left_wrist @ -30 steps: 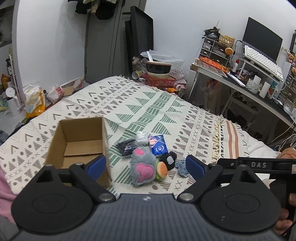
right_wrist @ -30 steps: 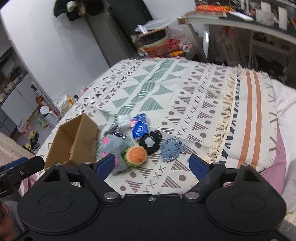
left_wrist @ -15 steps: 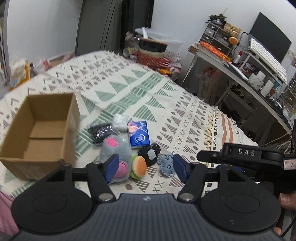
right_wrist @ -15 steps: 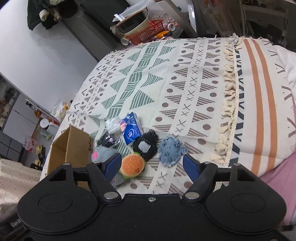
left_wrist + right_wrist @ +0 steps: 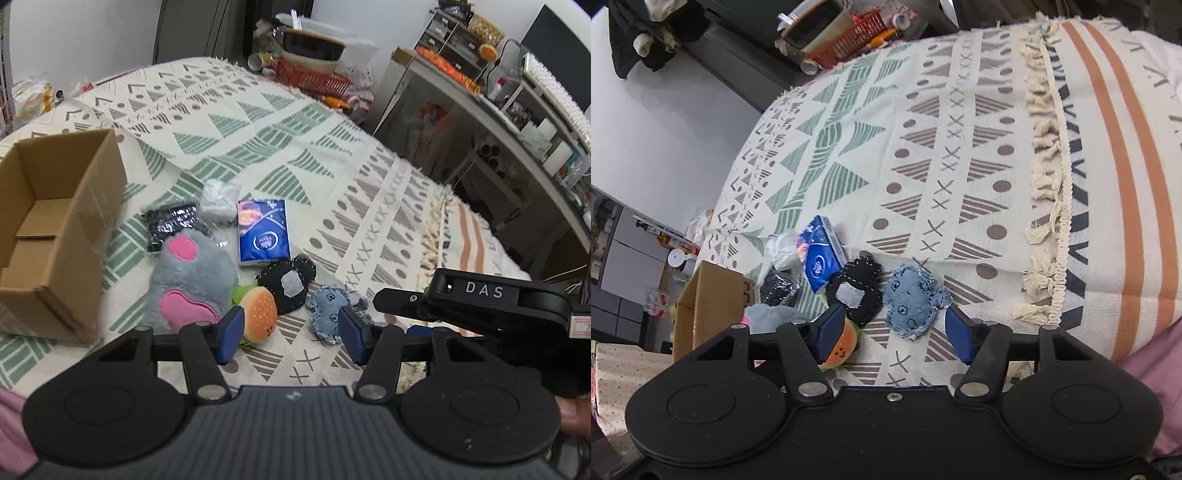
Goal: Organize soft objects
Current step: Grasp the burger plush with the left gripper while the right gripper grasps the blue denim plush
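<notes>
My left gripper (image 5: 290, 338) hung low over the patterned blanket (image 5: 332, 155) with its blue pads spread wide and nothing between them. At about eleven o'clock from that gap sat the burger plush (image 5: 258, 315), pressed against the inner side of my left pad. Past it, toward ten o'clock, the grey plush with pink patches (image 5: 190, 280) lay touching the burger. Straight ahead at twelve o'clock was the black felt piece with a grey patch (image 5: 290, 282), and beyond it the blue tissue packet (image 5: 262, 232). The denim plush (image 5: 330, 308) lay at one o'clock, just beside my right pad. A dark crinkly packet (image 5: 171, 223) and a small white wrapped bundle (image 5: 219, 197) lay farther off toward eleven o'clock. The open cardboard box (image 5: 70, 236) stood at nine o'clock, upright, and what I could see of its inside held nothing.

My right gripper (image 5: 892, 332) also had its pads apart, gripping nothing. The denim plush (image 5: 914, 299) lay at twelve o'clock just ahead of that gap, with the black felt piece (image 5: 855, 293) at eleven o'clock beside it. The burger plush (image 5: 840, 349) sat partly hidden behind my left pad there. The box (image 5: 709, 306) was at nine o'clock.
</notes>
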Motion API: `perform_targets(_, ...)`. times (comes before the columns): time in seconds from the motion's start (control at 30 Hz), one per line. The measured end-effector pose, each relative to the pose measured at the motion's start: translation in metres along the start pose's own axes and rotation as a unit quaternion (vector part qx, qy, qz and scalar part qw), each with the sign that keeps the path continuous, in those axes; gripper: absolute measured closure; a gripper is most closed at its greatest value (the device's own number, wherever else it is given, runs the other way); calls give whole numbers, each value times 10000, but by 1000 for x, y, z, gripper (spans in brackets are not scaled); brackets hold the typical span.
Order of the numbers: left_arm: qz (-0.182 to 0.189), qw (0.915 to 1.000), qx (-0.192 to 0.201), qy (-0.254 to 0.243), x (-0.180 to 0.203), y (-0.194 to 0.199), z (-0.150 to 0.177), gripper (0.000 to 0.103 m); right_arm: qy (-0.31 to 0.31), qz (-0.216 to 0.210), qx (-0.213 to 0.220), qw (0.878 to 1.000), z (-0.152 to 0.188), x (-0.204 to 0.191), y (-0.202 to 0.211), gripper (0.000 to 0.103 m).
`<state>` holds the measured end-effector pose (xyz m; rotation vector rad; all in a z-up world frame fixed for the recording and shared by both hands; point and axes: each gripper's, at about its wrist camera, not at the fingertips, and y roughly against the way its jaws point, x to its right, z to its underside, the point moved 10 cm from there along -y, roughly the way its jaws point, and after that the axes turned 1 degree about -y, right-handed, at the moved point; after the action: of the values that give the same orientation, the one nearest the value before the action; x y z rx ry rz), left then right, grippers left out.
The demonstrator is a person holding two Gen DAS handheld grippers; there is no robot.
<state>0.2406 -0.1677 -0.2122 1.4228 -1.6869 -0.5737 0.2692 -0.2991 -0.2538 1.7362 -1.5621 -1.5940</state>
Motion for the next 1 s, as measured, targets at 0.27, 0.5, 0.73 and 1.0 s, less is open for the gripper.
perform_targets(0.27,-499,9987,-88,-76,-7,-39,2,48,-157,-22,-469,9988,3,11,-39,46)
perform_targets(0.5,-812,9964,-149,-176,-14,-62,3,48,-186,40,-712,9973,4,15,-66,45)
perform_targets(0.73,-942,9950,-312,-145,-19,-84,8,48,95,225,-626,9977,0,12,-81,45)
perform_targets(1.0,-837,9960,-242,196,-26,-80,9,80,496,427,-500,9966,0,9,-82,68)
